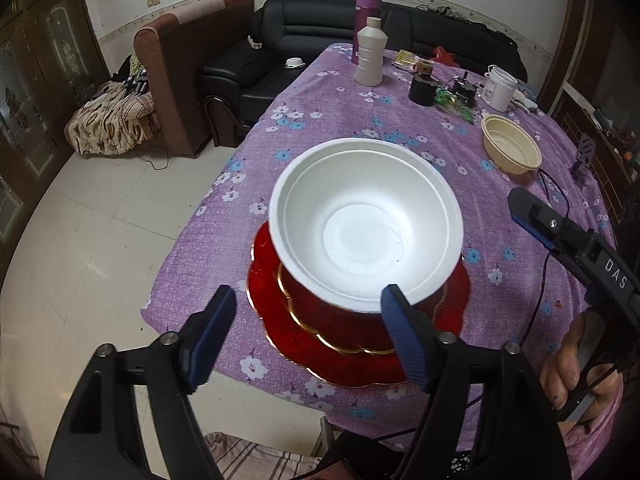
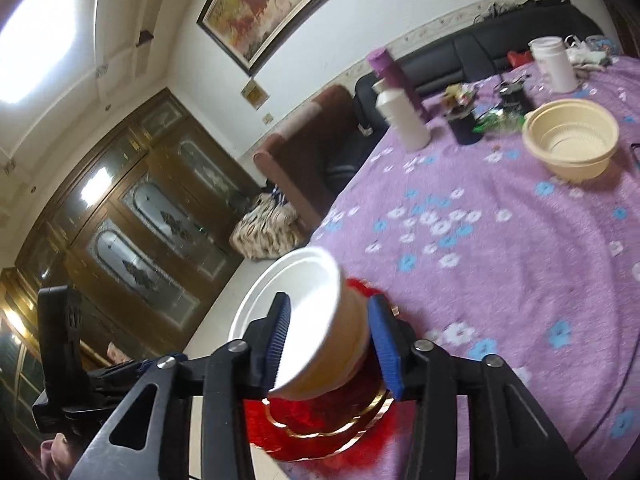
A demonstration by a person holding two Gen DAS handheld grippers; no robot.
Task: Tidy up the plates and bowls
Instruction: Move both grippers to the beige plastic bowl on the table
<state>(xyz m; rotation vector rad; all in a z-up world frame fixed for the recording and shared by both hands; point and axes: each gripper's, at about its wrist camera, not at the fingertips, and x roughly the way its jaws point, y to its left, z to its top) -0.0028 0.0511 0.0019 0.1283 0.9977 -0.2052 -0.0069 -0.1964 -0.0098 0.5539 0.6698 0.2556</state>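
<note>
White foam bowl point(image 1: 366, 224), light, easily dented, sits tilted on stacked red gold-rimmed plates point(image 1: 320, 332) at the bench's point(image 1: 520, 272) near edge. Right gripper point(image 2: 332, 344) clamps its rim; left gripper point(image 1: 308, 332) hangs wide, empty. Best held lightly by the rim.

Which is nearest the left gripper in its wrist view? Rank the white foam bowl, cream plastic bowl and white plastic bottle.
1. White foam bowl, just ahead of the left gripper.
2. Cream plastic bowl, farther right.
3. White plastic bottle, far end.
</note>
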